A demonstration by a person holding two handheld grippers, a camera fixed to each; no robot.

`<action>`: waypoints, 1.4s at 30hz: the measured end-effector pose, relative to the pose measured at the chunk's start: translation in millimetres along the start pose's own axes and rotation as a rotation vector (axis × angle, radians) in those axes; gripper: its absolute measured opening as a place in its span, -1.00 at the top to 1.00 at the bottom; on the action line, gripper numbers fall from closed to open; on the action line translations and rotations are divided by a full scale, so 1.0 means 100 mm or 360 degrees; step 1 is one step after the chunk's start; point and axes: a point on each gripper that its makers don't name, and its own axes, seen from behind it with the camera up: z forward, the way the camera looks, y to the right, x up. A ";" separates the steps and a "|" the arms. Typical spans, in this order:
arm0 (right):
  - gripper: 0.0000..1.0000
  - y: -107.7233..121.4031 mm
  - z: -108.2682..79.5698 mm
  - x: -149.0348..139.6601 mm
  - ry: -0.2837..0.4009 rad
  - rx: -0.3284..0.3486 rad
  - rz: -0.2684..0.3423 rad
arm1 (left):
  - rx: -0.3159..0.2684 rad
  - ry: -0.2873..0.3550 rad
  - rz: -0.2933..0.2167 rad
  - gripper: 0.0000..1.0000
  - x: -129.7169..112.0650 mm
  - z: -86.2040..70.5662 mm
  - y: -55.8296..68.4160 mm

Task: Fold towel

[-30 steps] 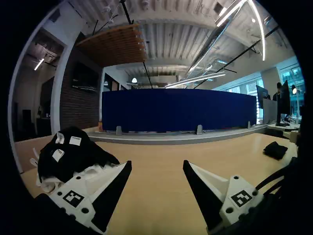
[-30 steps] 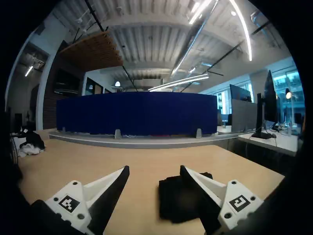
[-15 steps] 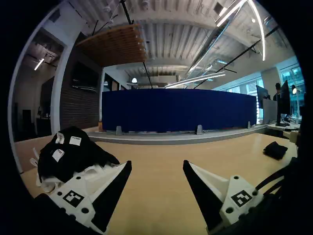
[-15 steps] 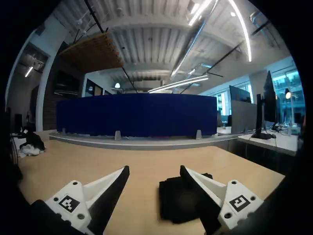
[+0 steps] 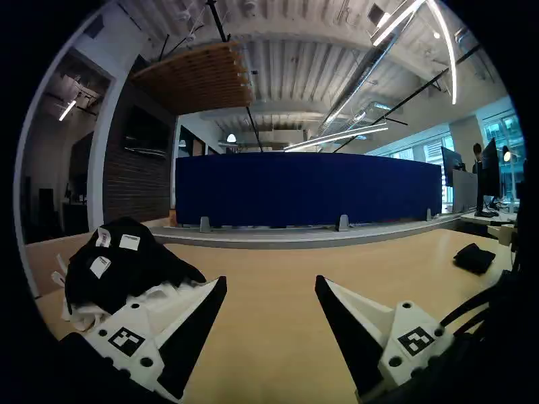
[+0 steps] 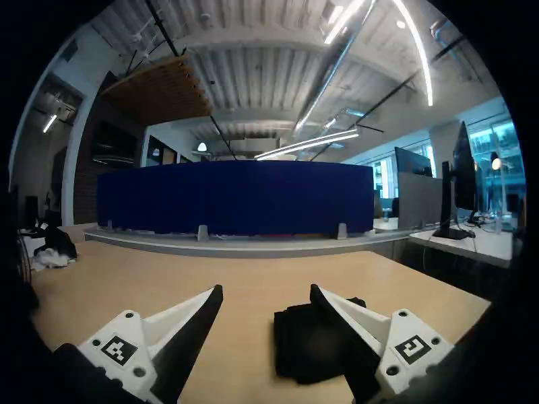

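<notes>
Left claw [image 5: 269, 279], seen in the left gripper view: the two fingers stand wide apart with nothing between them, held low and level over the bare wooden worktop [image 5: 269, 350]. Just beyond its left finger lies a heap of black and white cloth [image 5: 121, 266], loose and crumpled, with small white tags showing on top. This is probably the stock of unfolded pieces, kept within reach on that side. Right claw [image 6: 265, 288], seen in the right gripper view: the fingers are likewise spread wide and grip nothing. A folded black towel [image 6: 303, 337] lies flat on the worktop directly ahead, partly covered in the picture by the right finger; whether that finger touches the cloth cannot be told. The towel's compact, squared outline suggests that its folding is finished and that it has been set down at this end to keep done work apart from the heap. The same towel appears far off to the right in the left gripper view, and the heap far off to the left in the right gripper view, so the two lie well apart with open worktop between them. That open stretch is the likely folding area. Both claws, open and unloaded, read as a pause between pieces. Background: a blue partition [image 6: 236, 198] closes the far edge of the worktop, and a monitor [image 6: 458, 182] stands on a neighbouring desk.
</notes>
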 end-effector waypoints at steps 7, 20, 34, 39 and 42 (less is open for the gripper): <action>-1.00 0.00 -0.01 0.00 0.0000 0.0000 0.0000 | 0.0000 0.0000 0.0000 -0.95 0.00 -0.01 0.00; -1.00 -0.01 -0.01 0.00 0.0000 0.0000 0.0001 | 0.0000 0.0000 0.0000 -0.95 0.00 -0.01 0.00; -1.00 -0.01 -0.02 -0.01 0.0000 0.0000 0.0001 | 0.0000 -0.0001 -0.0004 -0.95 0.00 0.01 -0.02; -1.00 -0.01 -0.01 0.00 0.0000 0.0000 0.0000 | -0.0002 -0.0002 -0.0006 -0.95 0.00 0.01 -0.02; -1.00 -0.01 -0.01 0.00 0.0000 0.0000 0.0001 | -0.0003 -0.0002 -0.0008 -0.95 0.00 0.01 -0.01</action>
